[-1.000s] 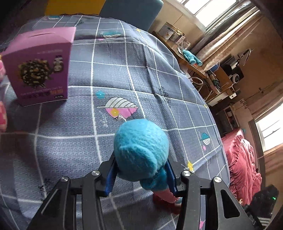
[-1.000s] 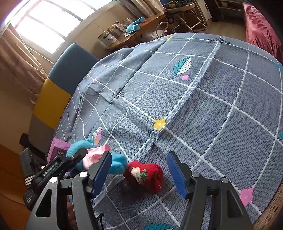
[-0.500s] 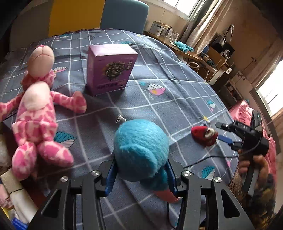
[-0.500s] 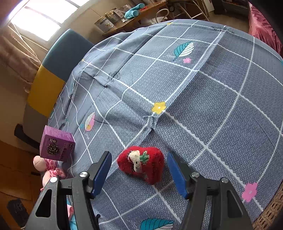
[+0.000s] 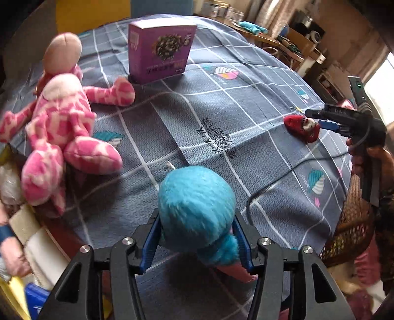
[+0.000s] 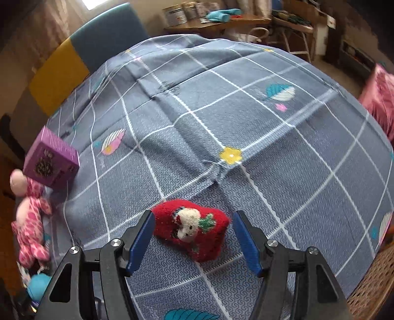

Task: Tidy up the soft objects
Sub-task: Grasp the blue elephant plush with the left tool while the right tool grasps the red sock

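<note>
Blue fluffy plush toy (image 5: 197, 211), round and furry with a pink part below, between the blue pads of the left tongs (image 5: 197, 242), above the near edge of the desk (image 5: 246, 103); jaws there just opening wider, fur touching both pads, so hard to tell if clenched on it or already released; small red knitted toy (image 6: 194, 229) with a white face and a green leaf, lying on the cloth between the pads of the right tongs (image 6: 194, 238), pads apart from it on both sides, released; big pink spotted plush (image 5: 61, 123) lying at the near left; purple box (image 5: 160, 49) standing at the far left; grey-blue checked cloth (image 6: 246, 110) with leaves and flowers covering the desk; wicker basket (image 5: 354, 221) at the near right edge; yellow and blue chair (image 6: 81, 54) behind; wooden shelf with tins (image 6: 187, 14) at the far wall.
</note>
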Action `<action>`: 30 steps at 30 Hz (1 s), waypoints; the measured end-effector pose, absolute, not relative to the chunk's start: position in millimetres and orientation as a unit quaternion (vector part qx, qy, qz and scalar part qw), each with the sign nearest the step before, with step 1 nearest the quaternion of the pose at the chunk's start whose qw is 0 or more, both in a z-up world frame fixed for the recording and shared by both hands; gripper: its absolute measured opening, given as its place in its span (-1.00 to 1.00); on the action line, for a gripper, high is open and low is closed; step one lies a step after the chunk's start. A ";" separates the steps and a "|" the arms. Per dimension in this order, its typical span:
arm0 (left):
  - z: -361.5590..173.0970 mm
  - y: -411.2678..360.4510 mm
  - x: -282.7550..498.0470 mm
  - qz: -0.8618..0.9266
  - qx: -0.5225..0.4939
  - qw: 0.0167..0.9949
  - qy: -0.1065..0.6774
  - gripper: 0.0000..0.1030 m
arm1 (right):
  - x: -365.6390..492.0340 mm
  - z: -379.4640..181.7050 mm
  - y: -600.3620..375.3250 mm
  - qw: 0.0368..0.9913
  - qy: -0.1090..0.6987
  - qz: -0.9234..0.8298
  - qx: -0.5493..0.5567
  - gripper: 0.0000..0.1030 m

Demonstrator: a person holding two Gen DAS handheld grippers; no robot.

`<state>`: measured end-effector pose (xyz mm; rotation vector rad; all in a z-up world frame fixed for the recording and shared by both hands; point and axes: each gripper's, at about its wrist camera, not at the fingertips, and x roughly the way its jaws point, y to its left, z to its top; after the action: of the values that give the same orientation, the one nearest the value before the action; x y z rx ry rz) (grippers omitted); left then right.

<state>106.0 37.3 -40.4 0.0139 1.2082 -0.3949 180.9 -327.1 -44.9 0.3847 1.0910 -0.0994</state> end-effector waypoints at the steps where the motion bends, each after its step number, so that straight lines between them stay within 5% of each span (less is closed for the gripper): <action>1: -42.6 36.6 106.6 -0.181 0.003 0.804 0.567 0.11 | 186.5 -43.6 -318.1 0.839 0.523 -0.037 0.145 0.30; 9: -62.2 36.6 111.4 -0.142 -0.054 0.806 0.572 0.28 | 210.8 -55.8 -270.0 0.814 0.572 0.036 -0.098 0.36; 16: -66.4 40.3 109.6 -0.140 -0.076 0.807 0.568 0.34 | 208.8 -54.4 -278.6 0.805 0.581 0.057 -0.111 0.36; 27: -68.3 37.8 107.6 -0.139 -0.078 0.810 0.564 0.43 | 212.6 -58.4 -237.2 0.751 0.577 0.129 -0.295 0.38; 30: -69.5 38.2 106.4 -0.139 -0.078 0.812 0.562 0.44 | 218.5 -71.1 -234.4 0.739 0.586 0.128 -0.307 0.16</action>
<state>106.4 38.2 -69.5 -0.1658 1.1998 -0.2969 218.5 -234.4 -71.1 -0.6735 1.2849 0.2812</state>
